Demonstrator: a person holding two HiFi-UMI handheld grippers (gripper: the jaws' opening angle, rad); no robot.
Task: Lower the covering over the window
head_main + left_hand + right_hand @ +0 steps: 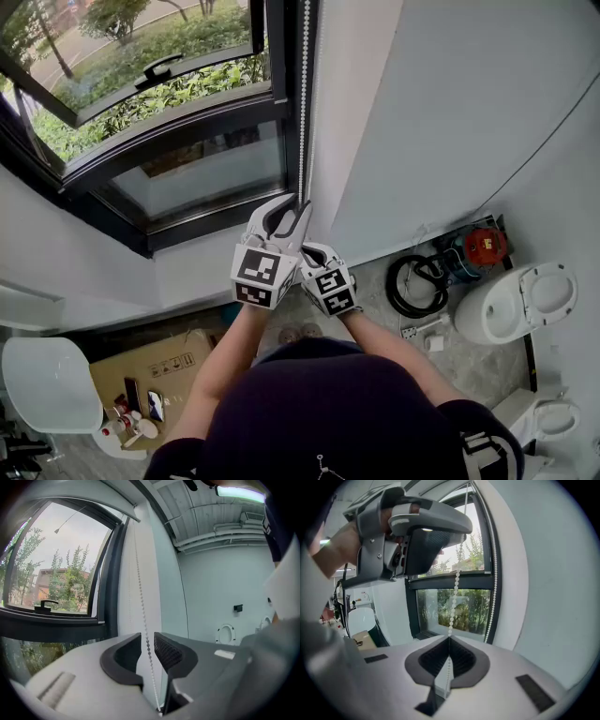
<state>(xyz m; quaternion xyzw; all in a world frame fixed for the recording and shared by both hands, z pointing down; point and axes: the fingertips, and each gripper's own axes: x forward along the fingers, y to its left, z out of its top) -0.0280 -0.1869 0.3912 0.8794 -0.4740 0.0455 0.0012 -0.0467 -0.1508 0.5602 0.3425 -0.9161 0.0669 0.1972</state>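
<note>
Working the white plastic bead chain (302, 112) hand over hand, by the look of it, to bring down the pale roller blind (89, 501). Rolled high at the top of the dark-framed window (169, 159), with nearly all the glass bare (so early in the job, at a guess). Pinned low on the chain by the right gripper (449, 641), jaws fully together with the beads nipped between the ribbed pads. Straddled higher up by the left gripper (147, 641), jaws partly apart, the chain hanging free in the gap and touching neither pad. Looks like the regrip step: lower hand anchoring the chain, upper hand placed for a fresh bite.

Next, probably: close the left jaws squarely on the beads, keeping the strand centred between the pads, then let go below and draw straight down along the pale wall (450, 112). Needs a pull in line with the chain, not sideways, lest the beads slip out of the pads. Worth checking too which strand of the loop lowers the blind; second strand (493, 588) seen just beside the window frame in the right gripper view.
</note>
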